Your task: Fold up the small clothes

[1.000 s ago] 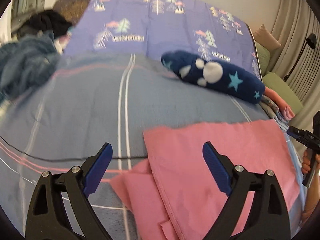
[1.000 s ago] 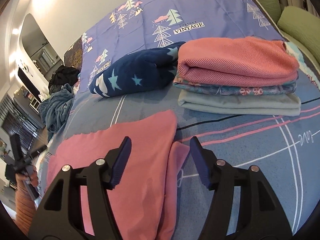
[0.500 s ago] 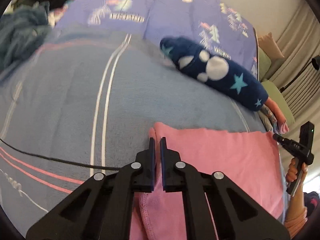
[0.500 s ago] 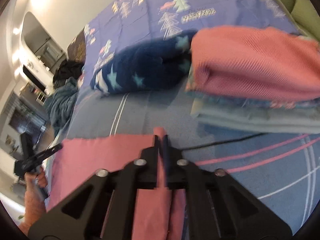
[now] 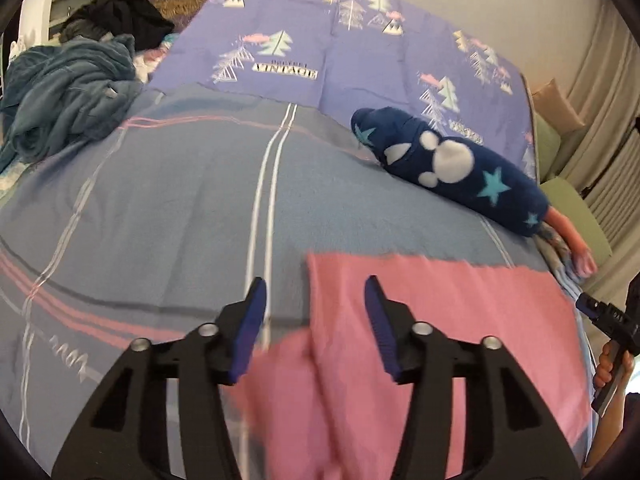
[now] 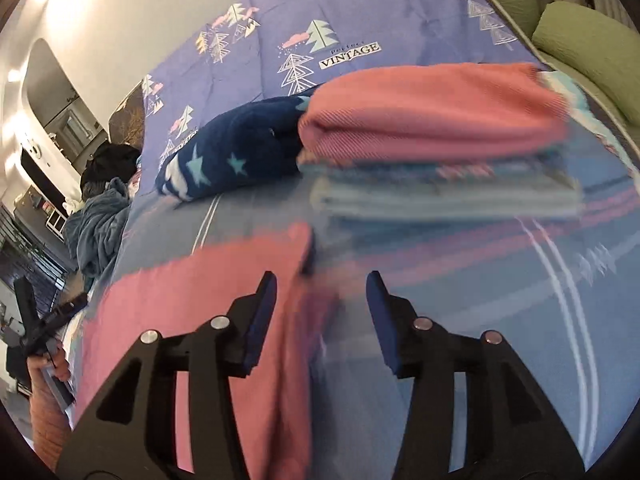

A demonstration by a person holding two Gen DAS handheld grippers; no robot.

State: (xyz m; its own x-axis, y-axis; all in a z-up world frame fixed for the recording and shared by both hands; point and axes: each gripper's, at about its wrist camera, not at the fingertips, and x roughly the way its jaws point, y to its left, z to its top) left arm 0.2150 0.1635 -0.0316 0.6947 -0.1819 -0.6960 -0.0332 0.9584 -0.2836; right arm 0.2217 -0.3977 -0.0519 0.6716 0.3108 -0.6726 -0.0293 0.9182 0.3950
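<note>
Bedroom, bed (image 5: pixel 168 200) spread with a grey-blue striped blanket under a purple tree-print sheet. Pink garment (image 5: pixel 440 320) flat and folded near the bed's front edge, thin soft knit, one fold edge straight, a loose flap bunched below. Left gripper (image 5: pixel 314 312) astride the garment's left corner, jaws about half apart and opening, cloth between but unpinched. Right gripper (image 6: pixel 322 308) likewise at the right corner, jaws opening, nothing gripped. Likely risk: limp fabric catching on a rising pad and dragging the fold askew. Beyond, a navy fleece roll (image 5: pixel 448 168), plush, star-patterned, beside a folded stack (image 6: pixel 440 160) topped in ribbed coral
</note>
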